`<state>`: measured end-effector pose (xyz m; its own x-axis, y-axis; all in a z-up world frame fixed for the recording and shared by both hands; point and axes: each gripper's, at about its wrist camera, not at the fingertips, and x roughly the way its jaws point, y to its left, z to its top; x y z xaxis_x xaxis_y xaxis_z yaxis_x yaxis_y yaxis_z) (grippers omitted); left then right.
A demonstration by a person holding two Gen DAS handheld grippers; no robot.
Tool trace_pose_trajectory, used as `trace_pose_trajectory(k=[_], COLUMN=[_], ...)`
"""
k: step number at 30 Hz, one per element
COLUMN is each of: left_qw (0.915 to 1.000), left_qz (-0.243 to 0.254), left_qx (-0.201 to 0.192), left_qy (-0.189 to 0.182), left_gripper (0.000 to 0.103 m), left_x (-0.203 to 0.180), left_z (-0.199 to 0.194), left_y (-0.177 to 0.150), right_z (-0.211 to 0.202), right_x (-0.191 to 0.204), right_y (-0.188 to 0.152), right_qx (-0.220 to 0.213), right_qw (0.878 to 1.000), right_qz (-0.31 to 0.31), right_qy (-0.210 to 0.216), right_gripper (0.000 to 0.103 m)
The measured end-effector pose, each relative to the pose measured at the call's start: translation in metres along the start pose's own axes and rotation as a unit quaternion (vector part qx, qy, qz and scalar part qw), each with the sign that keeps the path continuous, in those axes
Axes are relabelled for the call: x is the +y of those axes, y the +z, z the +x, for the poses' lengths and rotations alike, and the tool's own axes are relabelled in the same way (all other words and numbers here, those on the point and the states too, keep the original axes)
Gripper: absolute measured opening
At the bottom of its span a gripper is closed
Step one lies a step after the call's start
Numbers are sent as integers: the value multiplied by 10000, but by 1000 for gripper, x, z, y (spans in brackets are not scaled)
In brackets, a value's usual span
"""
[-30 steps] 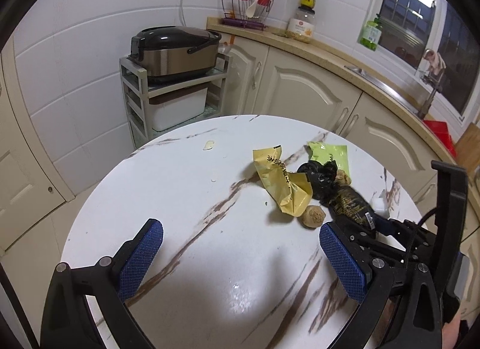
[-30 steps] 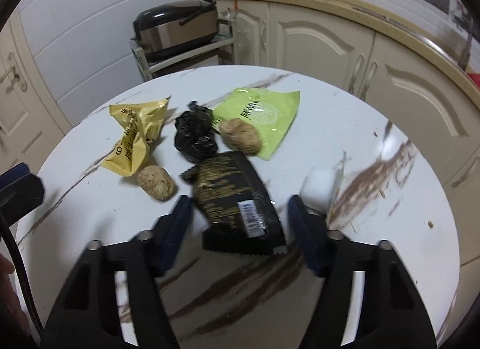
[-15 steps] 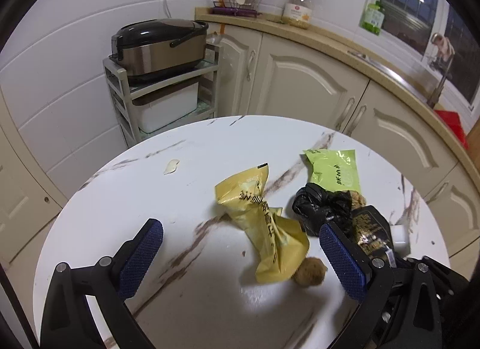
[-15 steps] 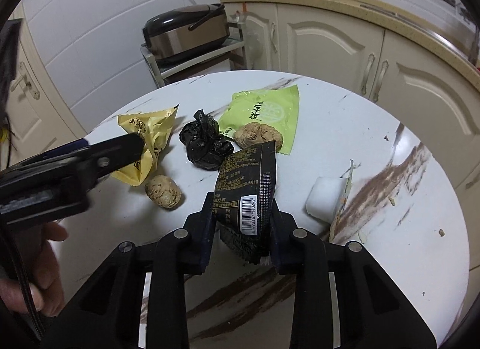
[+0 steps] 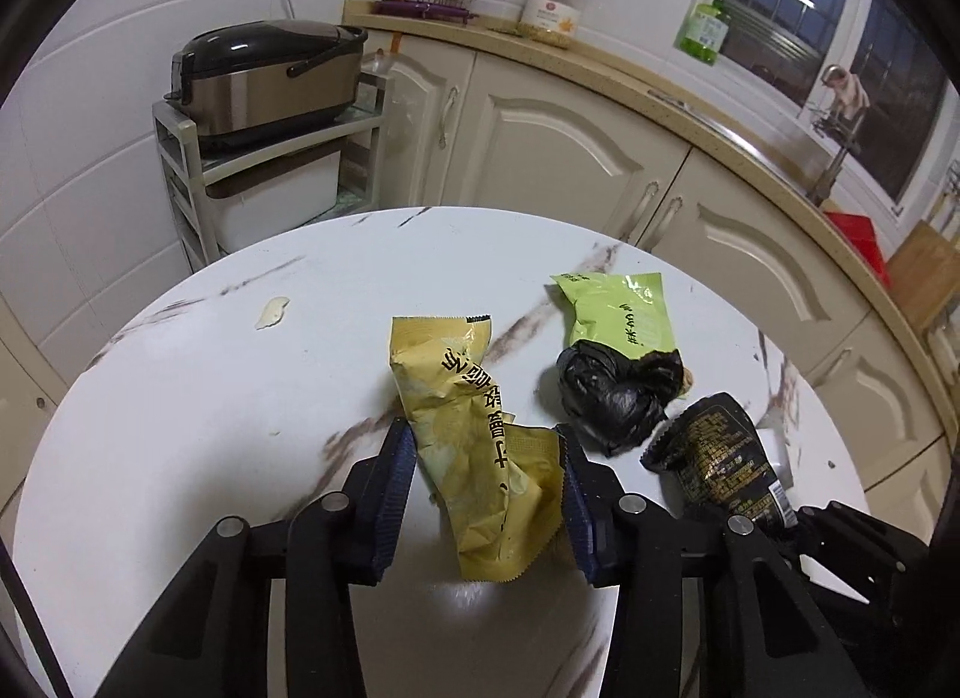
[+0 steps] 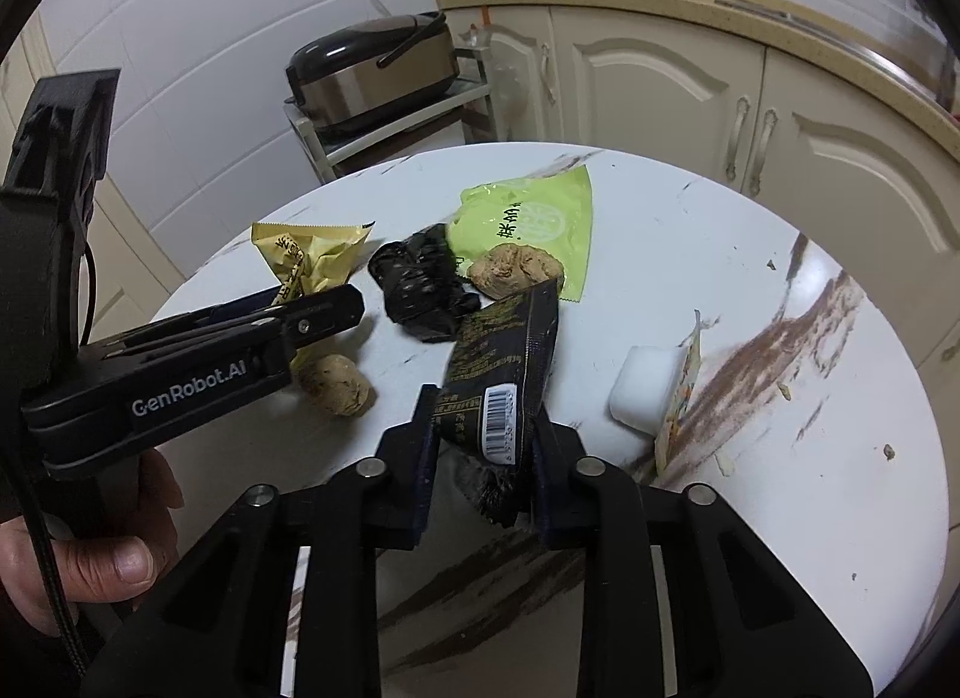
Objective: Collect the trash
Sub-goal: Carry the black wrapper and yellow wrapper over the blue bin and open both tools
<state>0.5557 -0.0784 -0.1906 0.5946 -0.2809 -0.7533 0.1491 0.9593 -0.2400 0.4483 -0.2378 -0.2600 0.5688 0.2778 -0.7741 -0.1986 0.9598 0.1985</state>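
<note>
My left gripper (image 5: 483, 488) is shut on a crumpled yellow wrapper (image 5: 474, 434) on the round marble table (image 5: 198, 416). My right gripper (image 6: 480, 446) is shut on a black snack wrapper (image 6: 504, 374) with a barcode, lifted off the table; it also shows in the left wrist view (image 5: 714, 458). A scrunched black bag (image 6: 420, 290) lies mid-table, beside a green wrapper (image 6: 534, 218) with a brown lump (image 6: 516, 272) on it. A second brown lump (image 6: 336, 386) lies under the left gripper. The yellow wrapper (image 6: 312, 260) shows there too.
A white block (image 6: 642, 392) and a thin torn wrapper (image 6: 678, 392) lie at the table's right. A small white scrap (image 5: 273, 311) lies far left. A rack with a rice cooker (image 5: 264, 80) and cream cabinets (image 5: 570, 146) stand beyond the table.
My left gripper moved forward and closed from wide open onto the yellow wrapper. My right gripper closed on the black wrapper and raised it off the table.
</note>
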Motion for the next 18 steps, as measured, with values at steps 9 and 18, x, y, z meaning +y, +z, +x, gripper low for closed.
trace_pose_trajectory(k=[9,18], left_qw=[9997,9995], left_qz=[117,155], left_qx=[-198,-147], left_qy=[-90,-249], left_gripper=[25,23], left_x=[2,0], left_z=[-63,-114], left_y=[-32,-73], right_z=[-30,-71], right_x=[6,11], right_y=[-11,-34], right_qx=[-153,-324], right_qw=[9998,9992], right_qz=[79,159], right_qy=[117,184], right_gripper=[21,21])
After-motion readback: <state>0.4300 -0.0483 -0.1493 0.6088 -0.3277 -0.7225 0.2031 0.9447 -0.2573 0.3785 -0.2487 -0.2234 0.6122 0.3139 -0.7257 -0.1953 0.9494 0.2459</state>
